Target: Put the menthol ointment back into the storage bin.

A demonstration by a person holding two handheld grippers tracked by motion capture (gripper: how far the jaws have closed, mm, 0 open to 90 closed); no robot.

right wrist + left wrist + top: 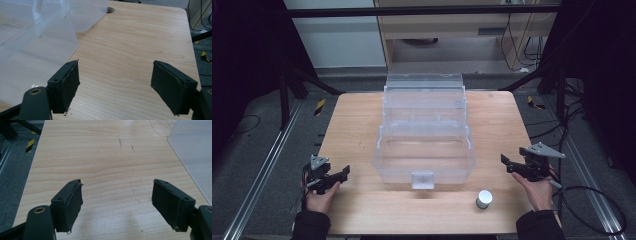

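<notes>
- Two grippers, left gripper [343, 174] and right gripper [507, 163], flank the clear box [424, 130] on the table [352, 115], jaws spread, empty.
- Small silver cylinder [484, 198] stands near the box's front-right corner, untouched.

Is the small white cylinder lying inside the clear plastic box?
No. The small white cylinder stands on the table, outside the clear plastic box.

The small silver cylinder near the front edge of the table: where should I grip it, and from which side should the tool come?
Grip the small silver cylinder around its round side wall, coming from above or from the right, where the open right tool is nearest. It stands upright with its flat top up, apart from the clear plastic box, so probably both jaws have room around it.
</notes>
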